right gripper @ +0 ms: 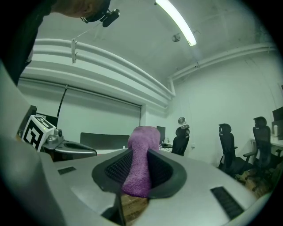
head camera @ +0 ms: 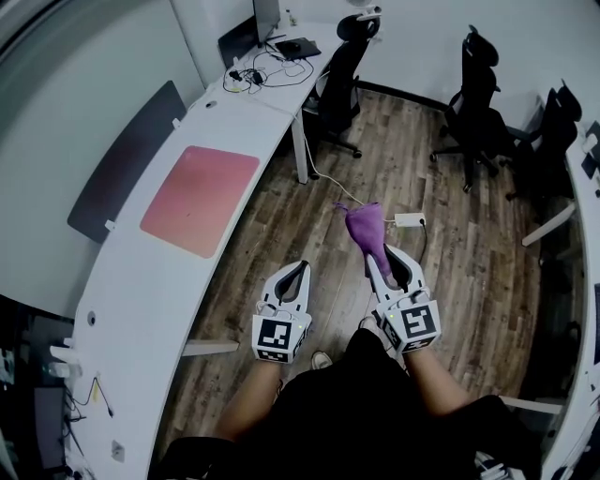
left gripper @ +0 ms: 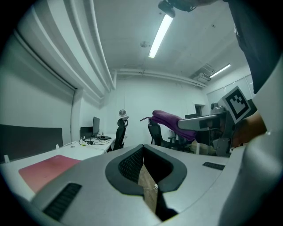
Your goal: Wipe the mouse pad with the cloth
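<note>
The pink mouse pad [head camera: 200, 199] lies flat on the long white desk [head camera: 122, 281] to my left; the left gripper view shows the mouse pad [left gripper: 46, 170] low at its left. My right gripper [head camera: 382, 253] is shut on a purple cloth [head camera: 364, 223], held over the wooden floor well away from the pad. In the right gripper view the cloth [right gripper: 142, 150] stands up between the jaws of the right gripper [right gripper: 139, 154]. Beside it, my left gripper [head camera: 300, 268] is shut with nothing in it, and its jaws meet in its own view, where the left gripper [left gripper: 143, 152] points across the room.
A dark partition panel [head camera: 127, 159] runs behind the desk. A monitor [head camera: 266, 17] and tangled cables [head camera: 258, 70] sit at the desk's far end. Black office chairs [head camera: 337, 84] [head camera: 473, 103] stand on the floor, with a white power strip [head camera: 410, 220] beyond the cloth.
</note>
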### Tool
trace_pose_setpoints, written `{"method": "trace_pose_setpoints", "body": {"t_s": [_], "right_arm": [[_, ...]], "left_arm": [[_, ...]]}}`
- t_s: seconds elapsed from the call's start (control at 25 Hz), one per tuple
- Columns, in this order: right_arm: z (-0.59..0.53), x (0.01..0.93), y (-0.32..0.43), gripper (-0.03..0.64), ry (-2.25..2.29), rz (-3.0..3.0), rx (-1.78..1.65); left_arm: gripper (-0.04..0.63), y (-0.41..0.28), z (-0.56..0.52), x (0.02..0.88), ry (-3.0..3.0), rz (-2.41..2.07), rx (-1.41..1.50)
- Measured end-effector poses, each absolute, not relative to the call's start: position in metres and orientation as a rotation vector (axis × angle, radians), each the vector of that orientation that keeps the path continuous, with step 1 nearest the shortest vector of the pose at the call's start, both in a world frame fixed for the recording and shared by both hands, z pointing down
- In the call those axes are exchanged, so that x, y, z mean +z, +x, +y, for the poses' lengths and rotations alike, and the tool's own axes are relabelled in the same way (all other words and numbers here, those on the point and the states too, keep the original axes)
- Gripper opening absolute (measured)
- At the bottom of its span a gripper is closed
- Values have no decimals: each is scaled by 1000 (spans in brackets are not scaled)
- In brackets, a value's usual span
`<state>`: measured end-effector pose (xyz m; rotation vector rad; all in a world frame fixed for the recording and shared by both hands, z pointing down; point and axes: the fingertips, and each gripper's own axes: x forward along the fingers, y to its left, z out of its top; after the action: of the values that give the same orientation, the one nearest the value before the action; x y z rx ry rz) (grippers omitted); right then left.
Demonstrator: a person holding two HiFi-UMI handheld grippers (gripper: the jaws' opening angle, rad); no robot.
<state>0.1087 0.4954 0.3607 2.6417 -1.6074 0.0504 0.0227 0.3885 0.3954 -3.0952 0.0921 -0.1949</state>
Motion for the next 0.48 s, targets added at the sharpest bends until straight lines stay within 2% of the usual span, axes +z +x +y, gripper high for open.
{"method": "trace_pose_setpoints", "body": {"t_s": [0.48], "right_arm": [[424,349,182,114,2612,-1670,-15]], "left_arm": [[21,64,321,394,-3056,212,-220]]}}
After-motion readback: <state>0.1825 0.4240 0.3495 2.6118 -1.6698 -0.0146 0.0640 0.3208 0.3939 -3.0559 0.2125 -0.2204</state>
